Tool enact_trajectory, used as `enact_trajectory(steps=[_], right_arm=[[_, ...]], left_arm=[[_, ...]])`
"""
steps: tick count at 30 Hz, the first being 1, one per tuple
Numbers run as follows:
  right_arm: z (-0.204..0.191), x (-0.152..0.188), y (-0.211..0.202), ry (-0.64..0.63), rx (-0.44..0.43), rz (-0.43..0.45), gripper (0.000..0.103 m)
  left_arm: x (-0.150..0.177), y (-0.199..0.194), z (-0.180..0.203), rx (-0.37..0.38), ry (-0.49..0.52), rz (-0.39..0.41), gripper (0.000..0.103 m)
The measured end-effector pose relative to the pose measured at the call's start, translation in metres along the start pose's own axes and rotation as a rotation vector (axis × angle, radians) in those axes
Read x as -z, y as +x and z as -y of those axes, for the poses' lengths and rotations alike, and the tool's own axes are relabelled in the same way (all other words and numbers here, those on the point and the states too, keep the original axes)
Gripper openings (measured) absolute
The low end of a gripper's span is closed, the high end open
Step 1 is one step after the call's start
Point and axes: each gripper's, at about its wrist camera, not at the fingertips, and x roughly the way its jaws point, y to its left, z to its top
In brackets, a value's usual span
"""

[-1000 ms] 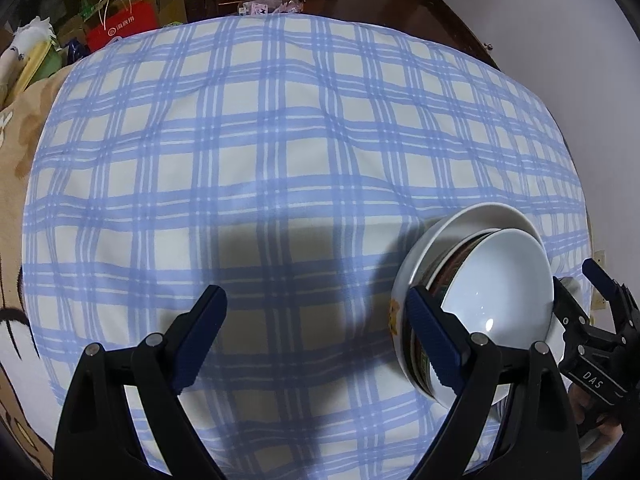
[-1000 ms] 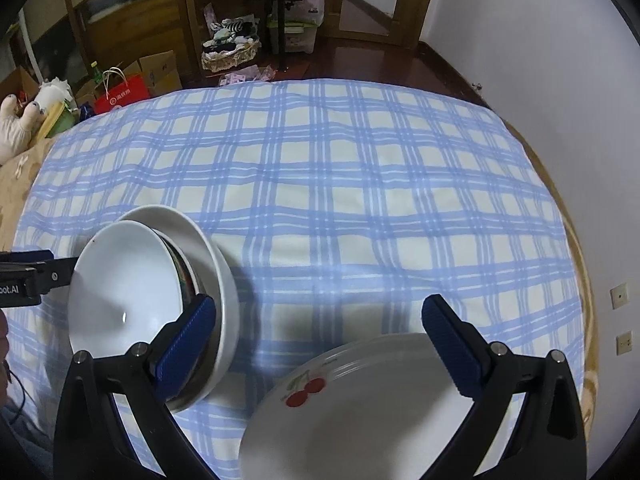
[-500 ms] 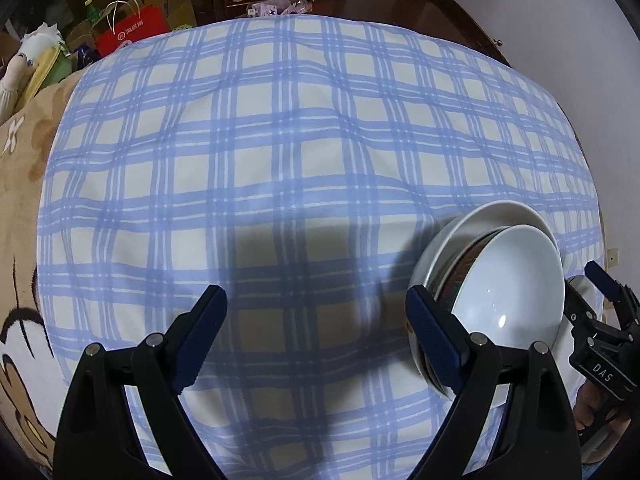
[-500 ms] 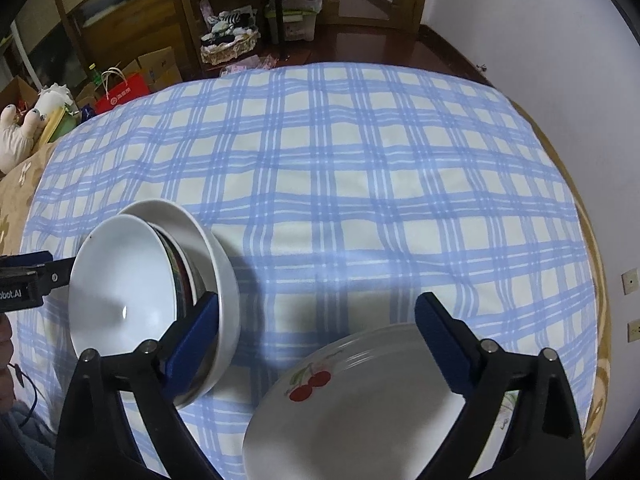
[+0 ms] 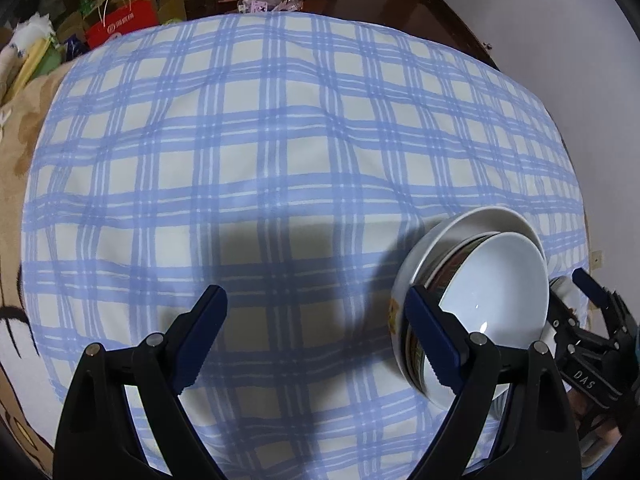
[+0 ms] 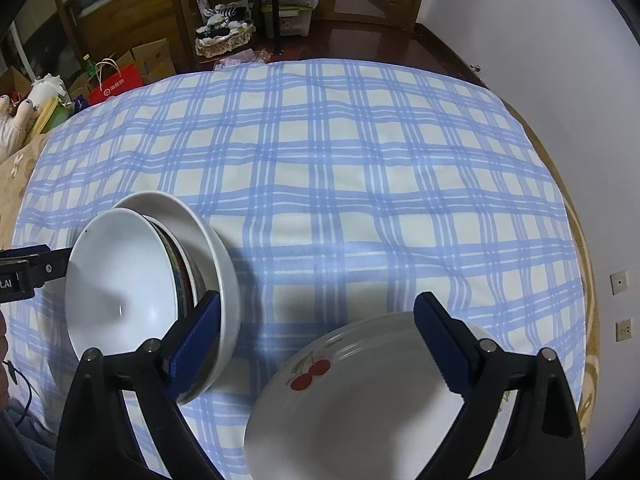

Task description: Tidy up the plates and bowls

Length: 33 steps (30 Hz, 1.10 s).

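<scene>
A stack of nested bowls [image 5: 480, 292] sits on the blue checked cloth, white bowl on top, a patterned one between; it also shows in the right wrist view [image 6: 132, 280]. A white plate with a cherry print [image 6: 360, 392] lies on another plate near the front edge. My left gripper [image 5: 316, 340] is open and empty, with the bowls by its right finger. My right gripper [image 6: 320, 340] is open and empty above the cherry plate, its left finger beside the bowls. The right gripper's tips [image 5: 592, 320] appear right of the bowls in the left wrist view.
The checked cloth [image 6: 340, 160] covers a round table [image 6: 576, 240] beside a white wall on the right. Beyond the far edge are a red bag [image 6: 114, 84], boxes and a basket [image 6: 224, 38] on the floor. A beige blanket [image 5: 16, 140] lies at left.
Both grippers have risen and drawn back a little, so more of the table and room shows. The bowls and plates have not moved.
</scene>
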Motion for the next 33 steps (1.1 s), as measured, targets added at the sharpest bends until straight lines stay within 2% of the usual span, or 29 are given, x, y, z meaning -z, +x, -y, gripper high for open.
enact_trajectory(steps=[5, 9, 12, 15, 19, 23, 30, 33], right_arm=[[-0.003, 0.001, -0.002, -0.007, 0.037, -0.009, 0.1], [-0.003, 0.0, -0.002, 0.0, 0.042, -0.017, 0.1], [-0.002, 0.0, -0.002, -0.009, 0.047, -0.022, 0.1], [-0.003, -0.001, -0.002, -0.011, 0.051, -0.026, 0.1], [-0.002, -0.002, -0.002, -0.017, 0.056, -0.032, 0.1], [-0.001, -0.003, -0.001, -0.018, 0.058, -0.035, 0.1], [-0.002, -0.002, -0.001, -0.019, 0.066, -0.049, 0.1], [0.0, -0.004, -0.001, -0.024, 0.075, -0.061, 0.1]], left_arm=[[0.005, -0.001, 0.001, -0.057, 0.015, 0.013, 0.09], [0.004, 0.005, -0.008, -0.011, -0.028, -0.007, 0.089], [0.004, 0.002, -0.013, -0.008, -0.037, 0.003, 0.089], [0.005, -0.003, -0.017, 0.046, -0.034, 0.015, 0.089], [0.006, -0.003, -0.015, 0.014, -0.005, 0.011, 0.089], [0.005, 0.0, -0.01, 0.038, -0.024, 0.012, 0.089], [0.004, 0.003, -0.005, 0.023, -0.008, 0.031, 0.089], [0.002, 0.005, -0.01, 0.054, -0.023, 0.023, 0.088]])
